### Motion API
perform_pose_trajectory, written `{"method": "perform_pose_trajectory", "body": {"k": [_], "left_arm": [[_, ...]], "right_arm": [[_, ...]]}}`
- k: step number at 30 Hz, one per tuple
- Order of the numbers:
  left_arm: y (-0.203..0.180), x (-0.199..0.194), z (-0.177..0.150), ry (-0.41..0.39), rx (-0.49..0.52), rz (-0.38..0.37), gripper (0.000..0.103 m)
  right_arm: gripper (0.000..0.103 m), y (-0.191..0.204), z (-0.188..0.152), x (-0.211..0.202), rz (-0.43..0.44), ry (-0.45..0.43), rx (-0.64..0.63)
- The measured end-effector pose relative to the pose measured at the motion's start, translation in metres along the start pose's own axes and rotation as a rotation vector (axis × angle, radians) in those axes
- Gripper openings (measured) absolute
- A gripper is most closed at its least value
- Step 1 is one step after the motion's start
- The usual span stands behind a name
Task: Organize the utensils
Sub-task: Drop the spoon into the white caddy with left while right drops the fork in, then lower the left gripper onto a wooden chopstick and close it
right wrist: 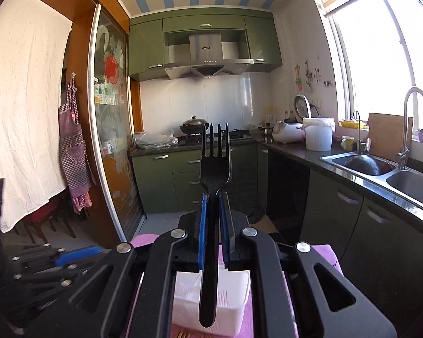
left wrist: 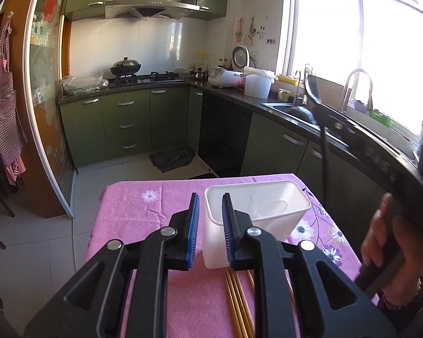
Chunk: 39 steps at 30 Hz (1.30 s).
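Right wrist: hand-held gripper (right wrist: 213,197) clamps slim black fork (right wrist: 215,166).

Green cabinets (right wrist: 158,171) line an L-shaped kitchen with a steel range hood (right wrist: 207,63) over the stove (left wrist: 146,78), white wall tiles (left wrist: 143,45), a pale tiled floor (left wrist: 39,242), a steel sink (right wrist: 392,174) under a bright window (right wrist: 380,56), and a checked apron (right wrist: 74,146) hanging by the glass door (right wrist: 111,129).
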<state>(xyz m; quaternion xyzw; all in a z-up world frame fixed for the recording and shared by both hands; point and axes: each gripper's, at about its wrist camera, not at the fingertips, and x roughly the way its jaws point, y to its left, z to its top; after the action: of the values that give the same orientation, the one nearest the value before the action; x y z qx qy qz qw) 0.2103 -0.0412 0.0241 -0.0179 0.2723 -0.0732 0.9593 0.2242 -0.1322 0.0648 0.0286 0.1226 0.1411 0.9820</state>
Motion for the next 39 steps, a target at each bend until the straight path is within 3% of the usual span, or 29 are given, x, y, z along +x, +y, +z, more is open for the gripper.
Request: {"method": "perform_pose_trajectory", "body": {"k": [5,8,19,24,32,39], "left_arm": [[0.002,-0.018,-0.008,0.008,0.015,-0.014,0.018],[0.004,-0.022,-0.011,0.013,0.012,-0.017,0.018],[0.001,-0.02,-0.026,0.085,-0.008,-0.034,0.019],[-0.001,-0.025,-0.031,0.103,0.002,-0.02,0.019],[-0.005,-0.02,-0.043,0.187,0.011,-0.008,0.02],[-0.012,0.017,-0.071,0.362,0.002,0.001,0.02]], "right_arm": [[0.01,-0.012,-0.017,0.054,-0.03,0.071,0.025],[0.01,-0.021,-0.032,0.059,-0.042,0.074,0.03],[0.01,-0.017,-0.071,0.018,-0.018,0.09,-0.019],[0.034,-0.014,-0.076,0.004,-0.009,0.102,-0.012],[0.035,-0.023,-0.064,-0.035,-0.007,0.084,0.024],[0.034,-0.043,-0.077,-0.07,-0.039,0.252,0.033]]}}
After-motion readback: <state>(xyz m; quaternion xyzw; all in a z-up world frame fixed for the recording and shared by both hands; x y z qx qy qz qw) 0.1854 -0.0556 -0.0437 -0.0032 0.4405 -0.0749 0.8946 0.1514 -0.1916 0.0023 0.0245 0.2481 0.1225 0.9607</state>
